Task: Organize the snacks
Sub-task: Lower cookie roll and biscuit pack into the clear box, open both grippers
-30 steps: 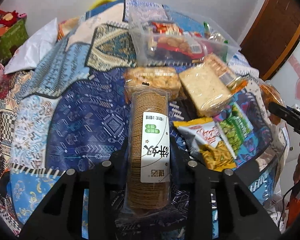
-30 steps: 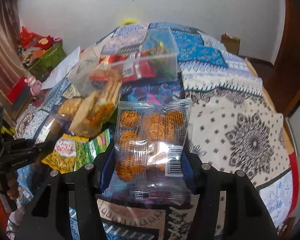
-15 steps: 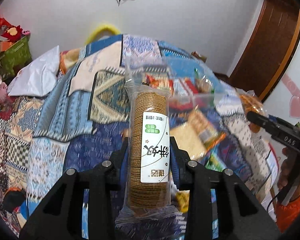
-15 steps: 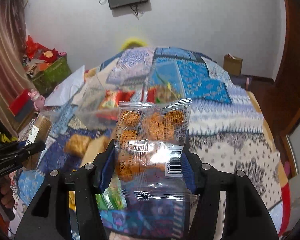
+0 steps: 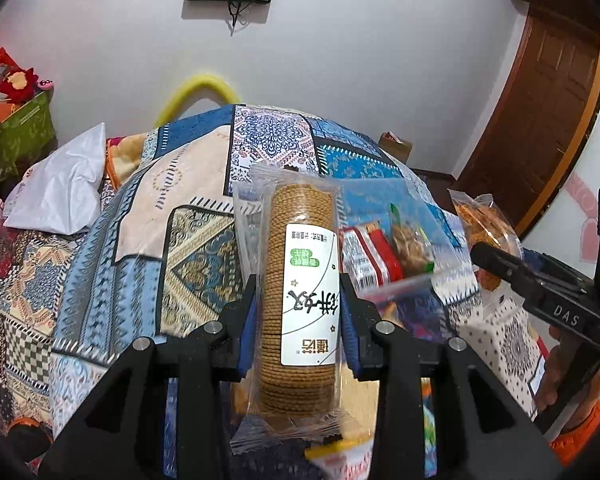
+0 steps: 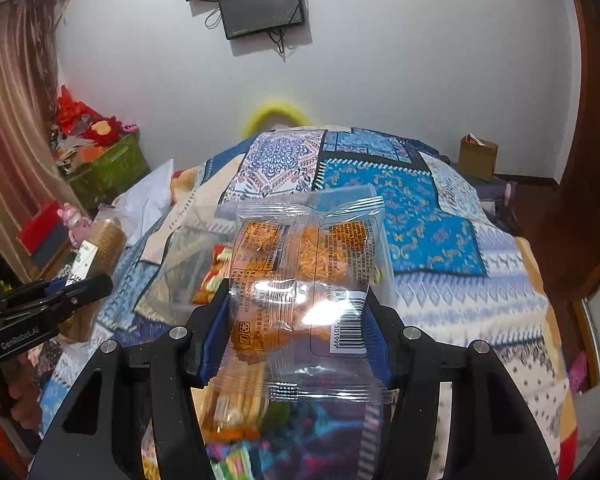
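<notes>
- Left gripper [image 5: 299,312]: fingers clamped on a sleeve of round biscuits [image 5: 300,300], held upright in the air.
- Right gripper [image 6: 296,332]: fingers closed around a clear packet of orange crackers [image 6: 304,276], also aloft.
- Just beyond both: a clear plastic box [image 6: 188,264] on the bed [image 6: 440,280], some snacks inside.
- Beneath the fingers: more packets loose; sorting looks partway done.

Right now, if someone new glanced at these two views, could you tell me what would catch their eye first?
First, the tall sleeve of round brown biscuits gripped upright in the left claw, filling the middle of its view. Next, the clear packet of orange snacks clamped in the right claw. Behind both, a clear plastic box of snacks sits on the blue patchwork bedspread.
</notes>
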The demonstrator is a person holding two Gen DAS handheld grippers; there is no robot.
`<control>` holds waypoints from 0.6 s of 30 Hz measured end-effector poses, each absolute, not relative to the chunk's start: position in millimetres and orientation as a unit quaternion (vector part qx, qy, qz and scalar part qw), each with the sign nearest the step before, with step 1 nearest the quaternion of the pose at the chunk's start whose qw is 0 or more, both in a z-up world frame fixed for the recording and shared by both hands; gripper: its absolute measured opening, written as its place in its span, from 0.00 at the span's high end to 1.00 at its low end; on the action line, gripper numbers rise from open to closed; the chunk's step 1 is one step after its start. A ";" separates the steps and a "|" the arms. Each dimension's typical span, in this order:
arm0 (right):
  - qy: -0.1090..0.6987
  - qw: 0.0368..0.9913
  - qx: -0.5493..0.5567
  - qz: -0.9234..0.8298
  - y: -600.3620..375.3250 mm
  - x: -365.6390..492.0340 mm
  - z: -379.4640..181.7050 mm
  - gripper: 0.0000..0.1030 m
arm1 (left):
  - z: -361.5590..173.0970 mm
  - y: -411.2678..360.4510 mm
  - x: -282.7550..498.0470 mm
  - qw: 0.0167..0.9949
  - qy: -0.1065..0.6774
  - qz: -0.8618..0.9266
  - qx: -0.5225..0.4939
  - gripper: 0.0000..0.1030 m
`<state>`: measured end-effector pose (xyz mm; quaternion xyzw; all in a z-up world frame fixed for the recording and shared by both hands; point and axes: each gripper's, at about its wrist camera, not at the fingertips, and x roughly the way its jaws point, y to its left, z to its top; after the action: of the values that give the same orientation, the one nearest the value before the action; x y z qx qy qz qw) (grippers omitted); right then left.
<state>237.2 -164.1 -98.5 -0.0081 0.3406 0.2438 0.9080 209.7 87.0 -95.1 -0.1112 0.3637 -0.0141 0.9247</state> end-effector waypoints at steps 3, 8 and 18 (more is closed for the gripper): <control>0.341 0.907 -0.010 0.245 -156.0 249.8 -100.5 0.47 | -99.0 89.9 227.8 0.924 0.365 -0.008 -0.112 0.66; 0.353 0.900 -0.007 0.255 -141.4 268.7 -110.3 0.47 | -109.0 99.2 251.8 0.921 0.368 -0.002 -0.129 0.66; 0.385 0.883 -0.028 0.268 -112.9 297.4 -142.8 0.47 | -138.8 102.1 294.4 0.912 0.390 0.005 -0.130 0.66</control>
<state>297.4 -112.9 -142.8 -0.0283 0.3852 0.2681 0.8826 294.4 102.1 -138.8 -0.1299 0.3897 0.0051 0.9117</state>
